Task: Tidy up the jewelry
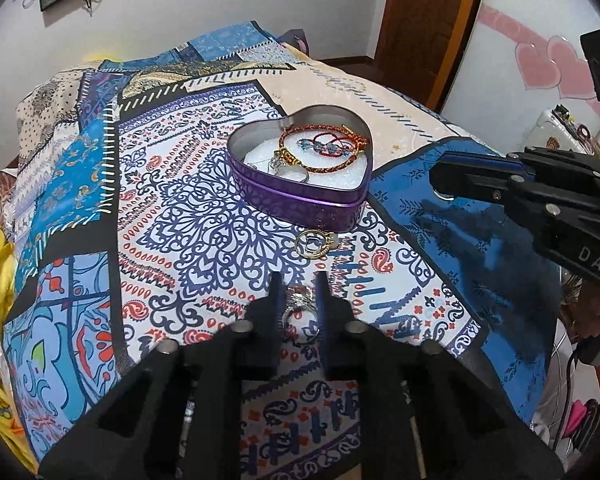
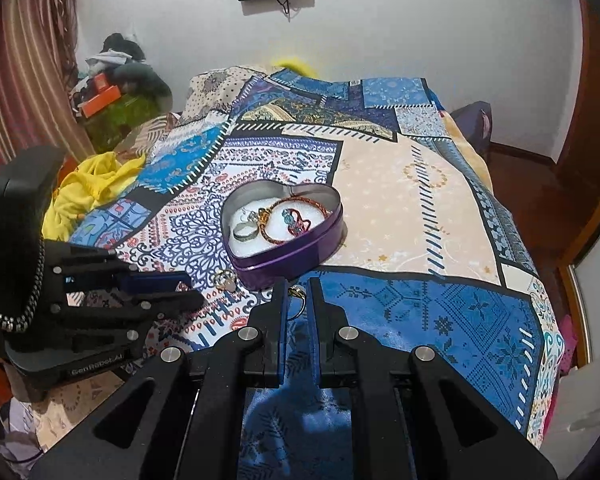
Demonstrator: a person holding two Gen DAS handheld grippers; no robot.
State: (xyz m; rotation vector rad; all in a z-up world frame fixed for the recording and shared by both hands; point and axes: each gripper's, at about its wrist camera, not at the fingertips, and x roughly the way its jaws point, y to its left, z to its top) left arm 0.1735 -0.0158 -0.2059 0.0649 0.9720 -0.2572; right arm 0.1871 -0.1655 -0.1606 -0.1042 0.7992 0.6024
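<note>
Your left gripper (image 1: 299, 280) sits low over the bedspread (image 1: 204, 216) at bottom centre of its own view, jaws narrowed around a silver ring cluster (image 1: 298, 300); contact isn't clear, so I can't tell if it's actually gripped. In the right wrist view the same gripper comes in from the left edge, lying roughly level.

Your right gripper (image 2: 298, 286) is at bottom centre of its view, jaws nearly closed with a gold ring (image 2: 297, 292) between the tips, apparently pinched. From the left wrist view it enters at the right edge, tips pointing left.

Heart-shaped purple tin (image 1: 300, 196) is mid-frame, lid off, just beyond both grippers. Inside on the white lining: a red-gold braided bracelet (image 1: 332, 160), a red cord bracelet with blue beads (image 1: 320, 146) and a silver ring (image 2: 244, 232).

One more gold ring with a stone (image 1: 315, 243) lies on the cloth just below the tin, between it and your left gripper tips.
</note>
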